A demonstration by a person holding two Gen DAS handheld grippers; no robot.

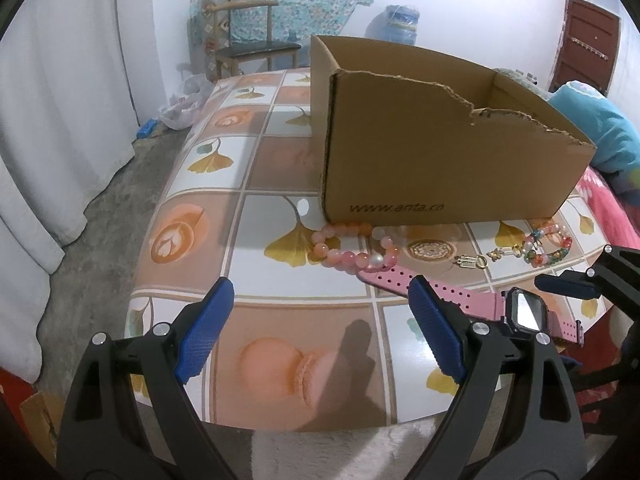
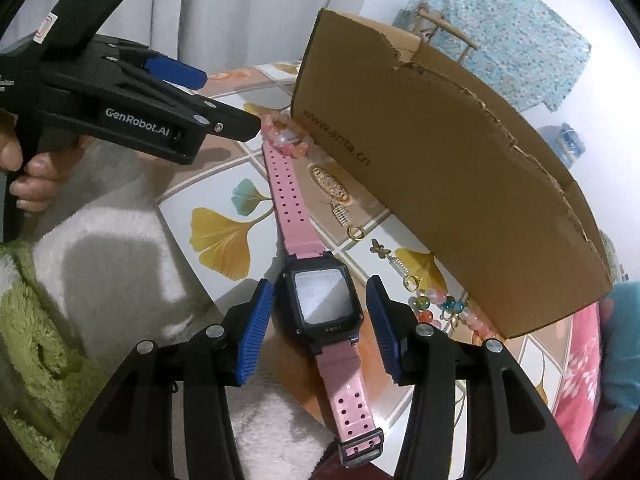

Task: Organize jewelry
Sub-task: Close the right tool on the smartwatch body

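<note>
Likely a home bedroom: wooden chair [image 1: 256,40], curtains [image 1: 60,120], blanket [image 1: 612,208], water jug [image 1: 396,24].

torn cardboard box [image 1: 440,160], glossy tablecloth [image 1: 256,168]

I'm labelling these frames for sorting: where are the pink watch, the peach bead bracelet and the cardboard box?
pink watch [image 2: 325,302]: right wrist view, on its screen.
peach bead bracelet [image 1: 352,258]: left wrist view, on a front bead.
cardboard box [image 1: 432,168]: left wrist view, on its front wall.
</note>
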